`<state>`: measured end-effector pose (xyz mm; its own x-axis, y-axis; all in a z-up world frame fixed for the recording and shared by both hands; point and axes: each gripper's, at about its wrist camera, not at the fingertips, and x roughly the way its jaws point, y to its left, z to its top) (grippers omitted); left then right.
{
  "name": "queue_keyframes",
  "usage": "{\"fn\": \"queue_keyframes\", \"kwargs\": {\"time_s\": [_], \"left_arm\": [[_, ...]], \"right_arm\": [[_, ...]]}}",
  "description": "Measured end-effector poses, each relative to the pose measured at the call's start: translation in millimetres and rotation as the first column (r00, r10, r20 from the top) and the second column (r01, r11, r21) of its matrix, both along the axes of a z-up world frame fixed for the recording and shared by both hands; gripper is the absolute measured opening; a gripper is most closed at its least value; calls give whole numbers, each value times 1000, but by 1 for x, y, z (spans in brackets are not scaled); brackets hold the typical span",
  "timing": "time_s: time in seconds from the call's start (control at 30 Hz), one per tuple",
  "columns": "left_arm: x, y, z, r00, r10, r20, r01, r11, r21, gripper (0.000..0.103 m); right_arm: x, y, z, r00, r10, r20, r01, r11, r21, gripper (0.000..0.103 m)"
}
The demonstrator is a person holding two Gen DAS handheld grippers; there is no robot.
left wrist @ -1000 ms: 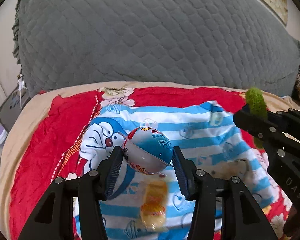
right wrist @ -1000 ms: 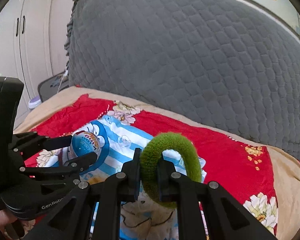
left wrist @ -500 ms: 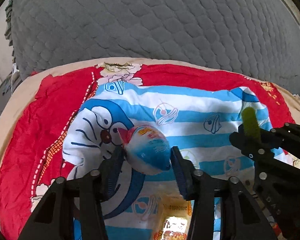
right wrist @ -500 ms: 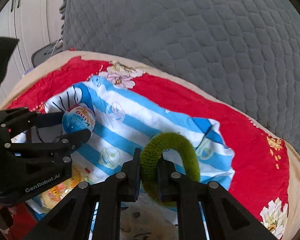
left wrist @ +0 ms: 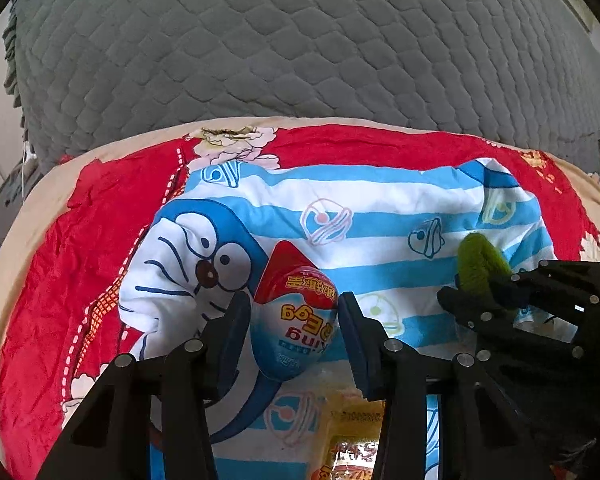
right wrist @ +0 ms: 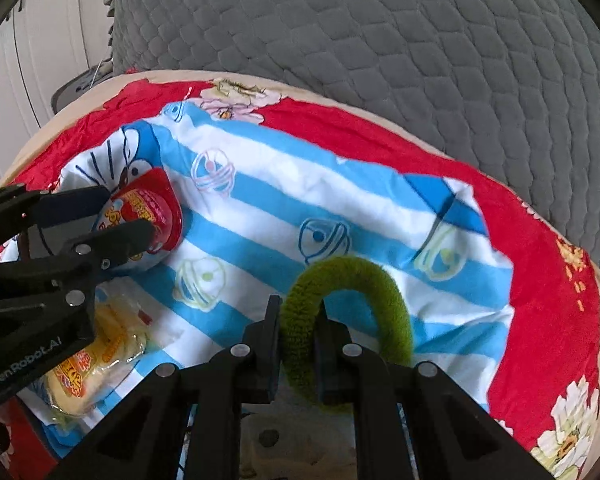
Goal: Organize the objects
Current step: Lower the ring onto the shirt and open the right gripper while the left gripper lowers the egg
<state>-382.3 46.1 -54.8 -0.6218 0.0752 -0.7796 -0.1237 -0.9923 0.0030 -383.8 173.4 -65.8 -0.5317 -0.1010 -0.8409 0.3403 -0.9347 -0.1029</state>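
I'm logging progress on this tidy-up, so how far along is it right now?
Done: nothing looks put away yet. In hand: the left gripper clamps the toy egg, and the right gripper pinches the green fuzzy ring, both above the striped cartoon cloth. Left: placing both, plus the yellow snack packet lying on the cloth.

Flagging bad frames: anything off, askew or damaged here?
Nothing damaged or spilled. The toy egg sits tilted in the left gripper, its label upside down. The right gripper pinches the green ring by one side. The striped cloth is rumpled, and a yellow snack packet lies loose on it.
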Motion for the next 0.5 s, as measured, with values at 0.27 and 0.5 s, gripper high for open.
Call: {"fn": "queue_keyframes", "kwargs": {"time_s": [0.27,0.5], "left_arm": [[2,-5,1,1000,21,-7,-21,999,-25,60],[6,-14,3,999,44,-4,-44,998,-43,73]], "right_arm": [[4,1,-3,1000,-11,9,10,1000,25,46],[14,6,1,1000,-6,-4,6,999,44,66]]}}
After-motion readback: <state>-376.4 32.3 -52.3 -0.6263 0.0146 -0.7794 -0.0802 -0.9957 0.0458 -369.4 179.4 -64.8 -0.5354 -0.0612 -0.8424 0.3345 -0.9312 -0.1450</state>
